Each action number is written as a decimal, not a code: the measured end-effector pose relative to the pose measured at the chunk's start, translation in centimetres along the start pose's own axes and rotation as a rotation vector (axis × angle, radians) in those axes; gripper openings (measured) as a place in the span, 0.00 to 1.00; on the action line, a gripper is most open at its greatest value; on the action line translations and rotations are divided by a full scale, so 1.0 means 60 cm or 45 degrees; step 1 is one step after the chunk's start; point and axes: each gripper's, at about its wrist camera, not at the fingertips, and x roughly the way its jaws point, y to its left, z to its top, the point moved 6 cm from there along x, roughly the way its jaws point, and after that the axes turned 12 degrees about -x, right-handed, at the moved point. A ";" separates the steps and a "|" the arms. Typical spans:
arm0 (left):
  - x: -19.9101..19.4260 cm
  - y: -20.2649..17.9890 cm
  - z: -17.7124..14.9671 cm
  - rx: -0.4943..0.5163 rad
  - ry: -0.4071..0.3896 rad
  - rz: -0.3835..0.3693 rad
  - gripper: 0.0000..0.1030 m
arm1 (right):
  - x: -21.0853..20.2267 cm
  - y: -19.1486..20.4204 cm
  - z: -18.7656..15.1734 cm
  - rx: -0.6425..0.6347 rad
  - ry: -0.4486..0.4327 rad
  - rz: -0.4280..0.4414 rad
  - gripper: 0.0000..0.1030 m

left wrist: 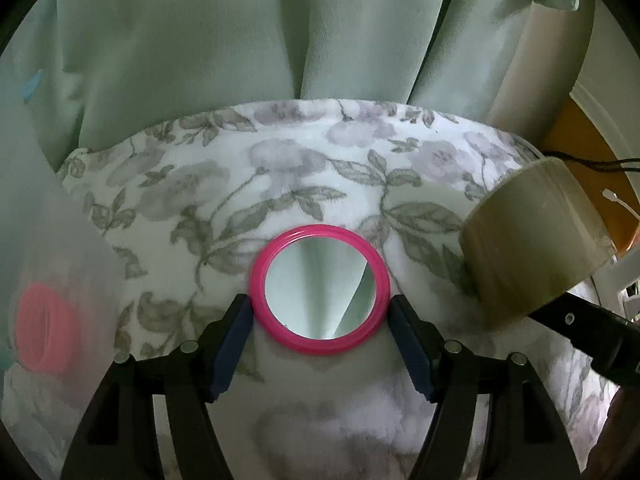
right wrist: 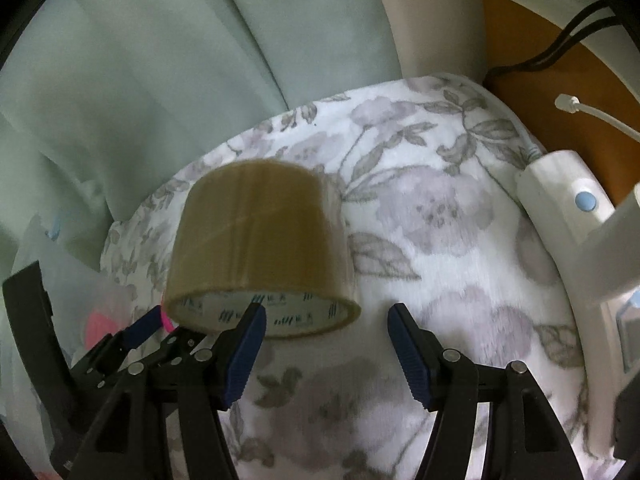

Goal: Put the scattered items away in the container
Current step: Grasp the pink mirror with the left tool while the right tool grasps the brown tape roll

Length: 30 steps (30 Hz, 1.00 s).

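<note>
A round pink-rimmed mirror [left wrist: 320,288] lies on the floral blanket [left wrist: 280,168]. My left gripper [left wrist: 320,312] has a blue pad touching each side of its rim, shut on the mirror. A brown roll of packing tape [right wrist: 260,248] sits to the right of the mirror [left wrist: 536,240]. My right gripper [right wrist: 326,320] is open; its left finger tip [right wrist: 252,320] is at the roll's lower rim and the right finger stands well apart from it. A translucent container [left wrist: 52,280] with a pink item [left wrist: 44,332] inside shows at the far left.
Pale green curtains [left wrist: 200,40] hang behind the blanket. A white appliance with a blue button [right wrist: 568,200] lies at the blanket's right edge. Black cables [right wrist: 540,56] and a white cable [right wrist: 580,110] lie on the orange floor [right wrist: 520,80] beyond.
</note>
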 end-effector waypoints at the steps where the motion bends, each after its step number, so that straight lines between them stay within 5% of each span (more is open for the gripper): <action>1: 0.001 0.002 0.003 -0.004 -0.004 0.001 0.69 | 0.001 -0.001 0.003 0.007 -0.007 0.000 0.65; 8: 0.008 0.004 0.010 -0.008 -0.031 0.008 0.68 | 0.004 -0.005 0.016 0.016 -0.033 -0.016 0.58; 13: 0.001 0.008 0.008 -0.015 -0.037 0.006 0.68 | 0.000 -0.009 0.016 0.011 -0.042 -0.027 0.31; 30: -0.073 0.008 -0.016 -0.002 -0.049 -0.008 0.68 | -0.068 -0.010 0.013 0.018 -0.125 -0.041 0.18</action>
